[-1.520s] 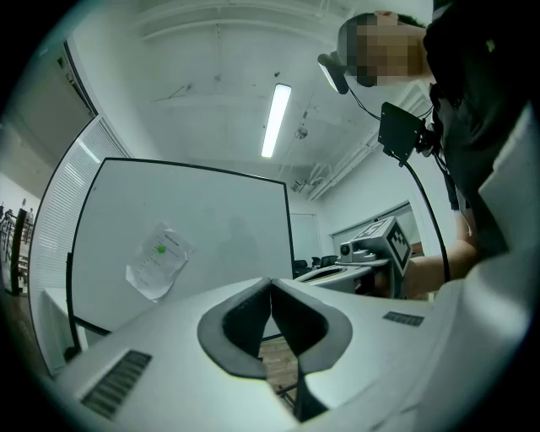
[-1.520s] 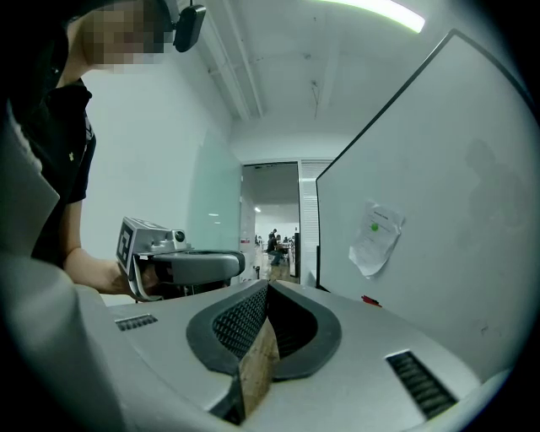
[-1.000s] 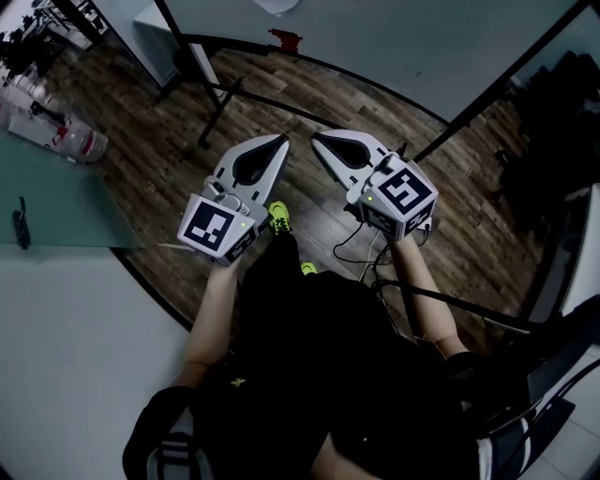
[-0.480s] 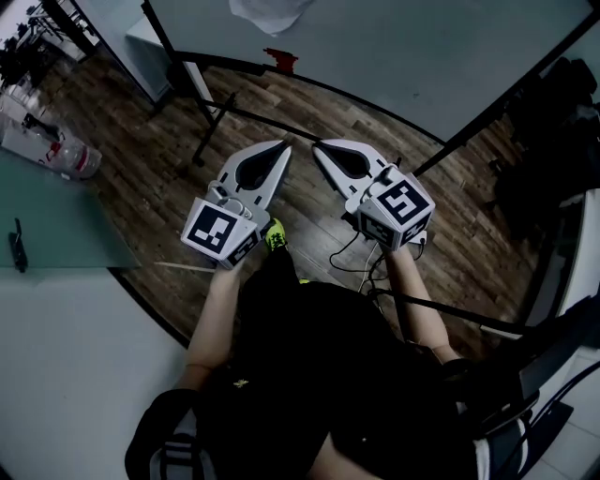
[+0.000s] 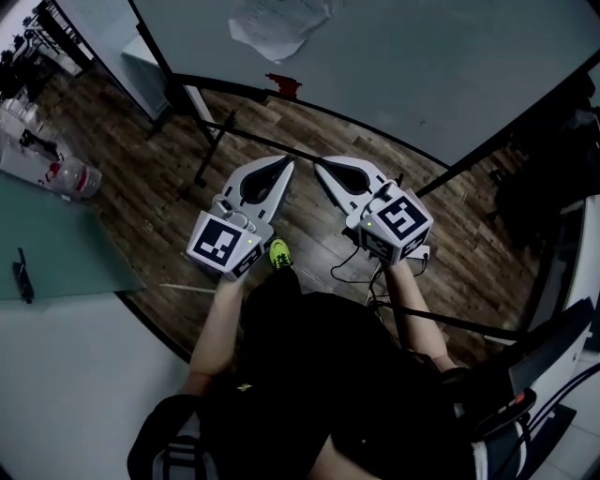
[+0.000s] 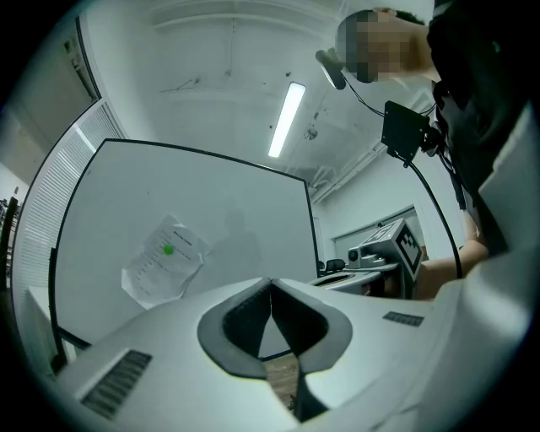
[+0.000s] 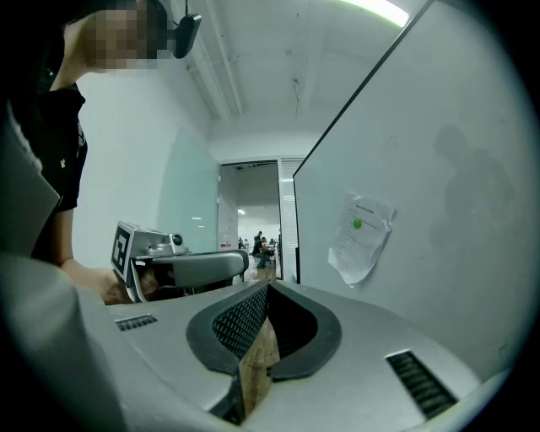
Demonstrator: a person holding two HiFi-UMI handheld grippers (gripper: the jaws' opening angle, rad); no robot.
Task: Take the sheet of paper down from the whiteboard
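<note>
A crumpled white sheet of paper (image 5: 277,23) hangs on the whiteboard (image 5: 431,66) under a green magnet (image 6: 169,249). In the left gripper view the paper (image 6: 164,260) is ahead and to the left. In the right gripper view the paper (image 7: 361,239) is ahead and to the right. My left gripper (image 5: 287,161) and right gripper (image 5: 317,161) are side by side over the wooden floor, pointing level at the board and well short of it. Both are shut with nothing between the jaws. The paper's top edge is cut off in the head view.
The whiteboard's black stand legs (image 5: 211,141) spread over the floor below the board, with a red object (image 5: 284,86) at its foot. A glass table (image 5: 56,234) with a bottle (image 5: 58,171) is on the left. Cables (image 5: 361,253) lie by my feet. A chair (image 5: 562,356) stands at the right.
Both grippers and the person have moved forward toward the whiteboard, still shut. More of the paper has come into the top of the head view.
</note>
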